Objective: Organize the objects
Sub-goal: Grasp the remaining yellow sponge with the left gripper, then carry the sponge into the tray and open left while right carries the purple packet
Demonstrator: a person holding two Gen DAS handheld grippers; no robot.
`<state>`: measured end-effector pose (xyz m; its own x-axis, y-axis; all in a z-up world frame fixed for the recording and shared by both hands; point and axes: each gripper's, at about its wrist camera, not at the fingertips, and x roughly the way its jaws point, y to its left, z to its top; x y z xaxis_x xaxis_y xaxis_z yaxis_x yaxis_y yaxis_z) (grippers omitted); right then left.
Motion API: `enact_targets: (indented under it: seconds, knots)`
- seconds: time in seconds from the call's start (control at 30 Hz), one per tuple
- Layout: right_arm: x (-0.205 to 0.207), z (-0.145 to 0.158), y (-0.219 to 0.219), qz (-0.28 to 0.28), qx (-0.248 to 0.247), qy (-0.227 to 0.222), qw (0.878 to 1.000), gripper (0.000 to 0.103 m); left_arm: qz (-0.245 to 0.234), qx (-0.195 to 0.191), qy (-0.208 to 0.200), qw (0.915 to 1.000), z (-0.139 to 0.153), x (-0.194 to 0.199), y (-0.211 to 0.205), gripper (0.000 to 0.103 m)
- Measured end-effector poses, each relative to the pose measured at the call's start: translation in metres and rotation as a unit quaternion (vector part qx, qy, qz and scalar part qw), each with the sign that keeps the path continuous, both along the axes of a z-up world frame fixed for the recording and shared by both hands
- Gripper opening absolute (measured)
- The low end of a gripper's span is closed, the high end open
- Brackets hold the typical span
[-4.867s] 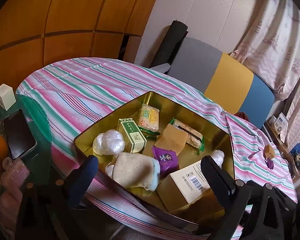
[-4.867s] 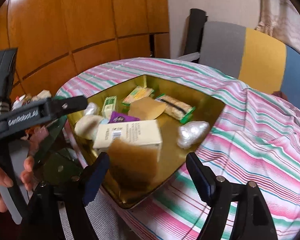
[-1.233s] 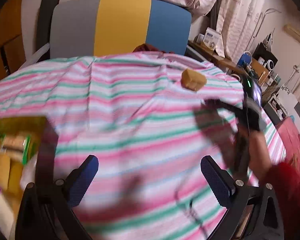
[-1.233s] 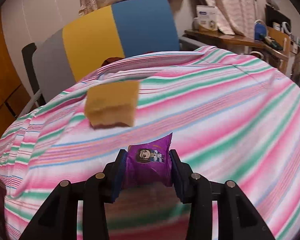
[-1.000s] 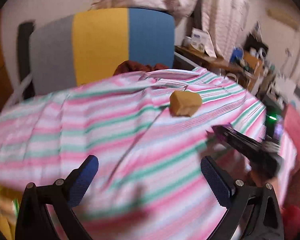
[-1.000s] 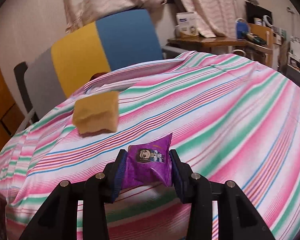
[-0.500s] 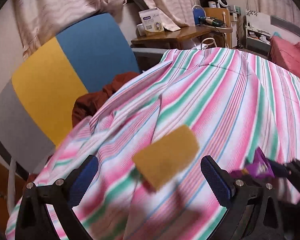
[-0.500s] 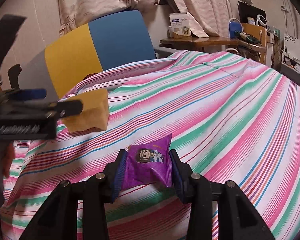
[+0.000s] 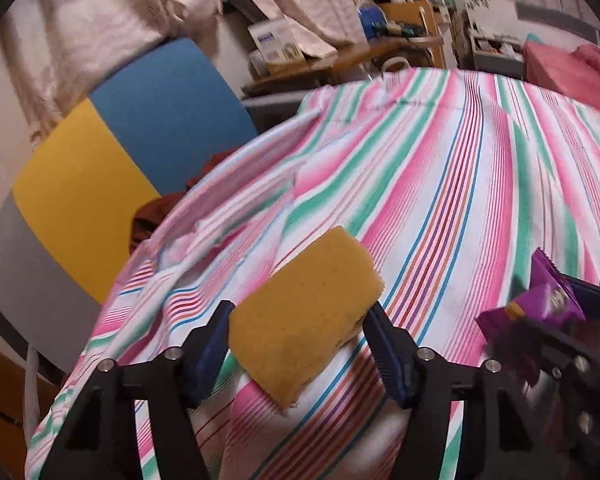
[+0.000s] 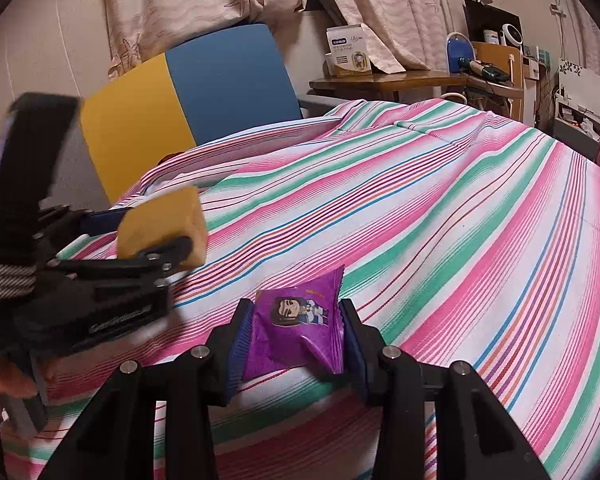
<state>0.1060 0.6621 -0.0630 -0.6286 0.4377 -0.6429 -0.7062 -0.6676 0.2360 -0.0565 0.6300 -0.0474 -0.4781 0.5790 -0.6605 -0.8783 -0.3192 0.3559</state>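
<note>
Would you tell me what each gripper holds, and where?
Left gripper: yellow sponge, by its two sides. Right gripper: purple packet, by its side edges.

Mustard-yellow rectangular sponge [image 9: 306, 316]; glossy purple snack packet [image 10: 296, 328] (cartoon figure printed); pink, green and white striped tablecloth [image 10: 440, 216].

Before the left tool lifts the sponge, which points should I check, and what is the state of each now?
1. Yellow sponge between the left tool's fingers, which have just been closing: ok.
2. Both pads pressing firmly on the sponge: cannot tell.
3. Purple snack packet clamped in the right tool: ok.
4. Right tool apart from the sponge: ok.
5. Striped tablecloth free of the fingers: cannot tell.
</note>
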Motion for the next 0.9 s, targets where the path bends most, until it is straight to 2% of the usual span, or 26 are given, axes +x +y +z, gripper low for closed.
enact_targets:
  seconds: [0.13, 0.27, 0.4, 0.53, 0.63, 0.9]
  knots:
    - [-0.002, 0.0, -0.001, -0.003, 0.007, -0.008, 1.0, 0.043, 0.039, 0.056, -0.019, 0.9975, 0.013, 0.008, -0.032, 0.064]
    - [-0.003, 0.001, -0.002, -0.006, 0.014, -0.015, 1.0, 0.043, 0.091, 0.081, -0.041, 0.9917, 0.017, 0.02, -0.074, 0.065]
    - [-0.004, 0.004, -0.006, -0.007, 0.029, -0.021, 0.999, 0.043, 0.143, 0.108, -0.065, 0.9816, 0.014, 0.042, -0.131, 0.065]
    - [-0.01, 0.009, -0.016, -0.001, 0.061, -0.036, 0.997, 0.042, 0.157, 0.132, -0.073, 0.976, 0.011, 0.071, -0.19, 0.065]
    - [-0.016, 0.012, -0.026, 0.01, 0.087, -0.047, 0.995, 0.042, 0.186, 0.157, -0.097, 0.9651, 0.013, 0.083, -0.231, 0.065]
    - [-0.022, 0.019, -0.042, 0.05, 0.123, -0.041, 0.99, 0.042, 0.227, 0.176, -0.135, 0.9484, 0.01, 0.108, -0.31, 0.065]
